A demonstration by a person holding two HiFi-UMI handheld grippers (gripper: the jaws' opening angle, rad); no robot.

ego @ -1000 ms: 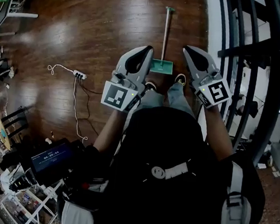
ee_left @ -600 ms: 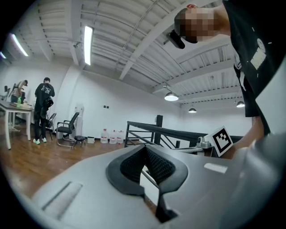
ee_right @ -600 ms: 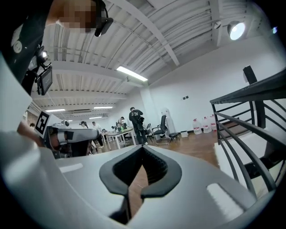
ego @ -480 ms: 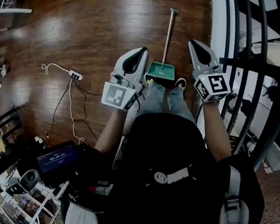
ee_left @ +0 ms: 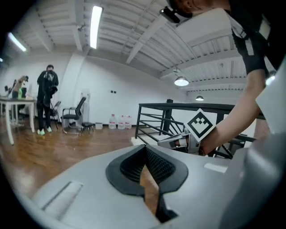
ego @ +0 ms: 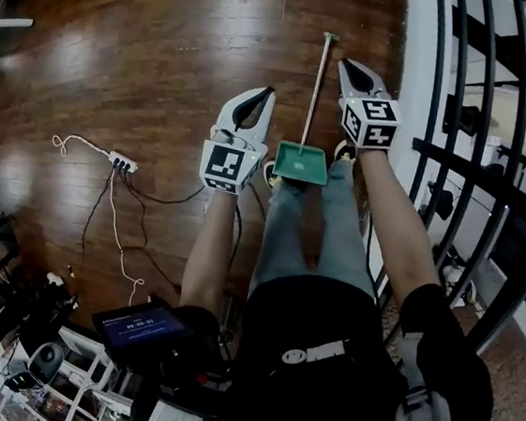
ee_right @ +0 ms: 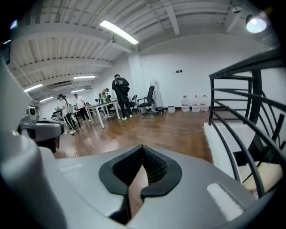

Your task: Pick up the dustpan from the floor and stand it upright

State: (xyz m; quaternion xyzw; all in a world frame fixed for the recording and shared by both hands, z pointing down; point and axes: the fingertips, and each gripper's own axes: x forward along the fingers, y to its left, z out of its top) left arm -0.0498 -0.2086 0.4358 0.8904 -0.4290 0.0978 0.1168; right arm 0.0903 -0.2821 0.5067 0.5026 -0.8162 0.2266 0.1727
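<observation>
In the head view a green dustpan (ego: 301, 162) lies flat on the wooden floor just ahead of the person's shoes. Its long thin handle (ego: 318, 79) runs straight away from the person. My left gripper (ego: 260, 98) hangs to the left of the pan with its jaws shut and nothing in them. My right gripper (ego: 344, 66) is to the right of the handle, near its far end, also shut and empty. Neither touches the dustpan. Neither gripper view shows the dustpan; the left gripper (ee_left: 145, 149) looks across at the right gripper's marker cube (ee_left: 199, 125).
A black railing (ego: 470, 134) and a white ledge (ego: 413, 71) run along the right. At the left a power strip (ego: 120, 160) with cables lies on the floor. A lit screen (ego: 135, 322) sits near the person. People (ee_right: 119, 95), tables and chairs (ee_left: 75, 117) stand far off.
Both grippers have gone forward and down toward the floor. The dustpan now lies between them, with the right gripper beside the handle and the left beside the pan.
</observation>
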